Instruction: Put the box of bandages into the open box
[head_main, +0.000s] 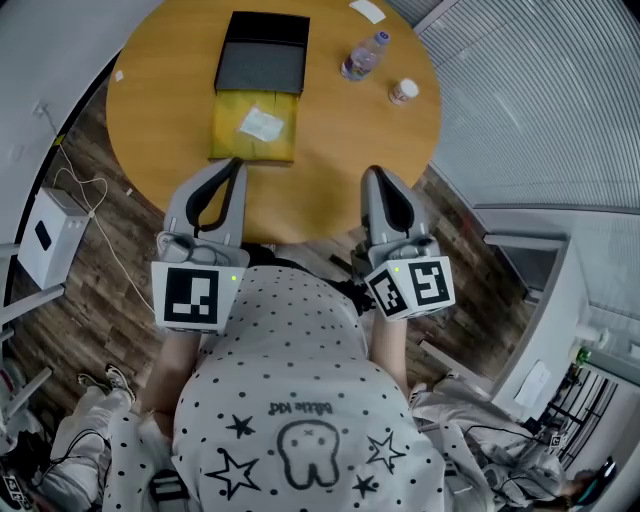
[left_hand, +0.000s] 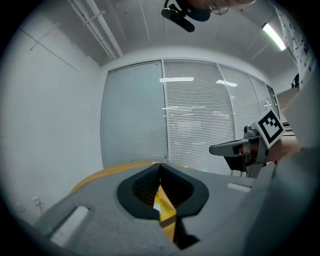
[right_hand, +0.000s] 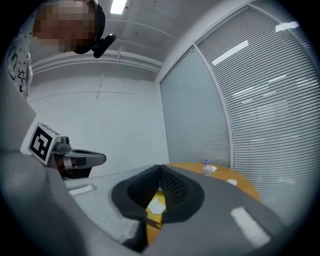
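An open box lies on the round wooden table (head_main: 340, 150): a black lid (head_main: 262, 52) at the far side and a yellow tray (head_main: 255, 127) nearer me. A small white packet (head_main: 262, 124) rests in the yellow tray. My left gripper (head_main: 238, 162) is shut with nothing in it, its tips just short of the tray's near edge. To its right, over the table's near edge, my right gripper (head_main: 372, 172) is also shut and empty. Through each gripper's closed jaws a strip of the yellow tray (left_hand: 162, 205) (right_hand: 156, 205) shows.
A clear plastic bottle (head_main: 362, 58) lies at the table's far right, with a small white jar (head_main: 404, 92) beside it and a white card (head_main: 367, 11) at the far edge. A white unit (head_main: 45, 235) with cables sits on the wood floor at left.
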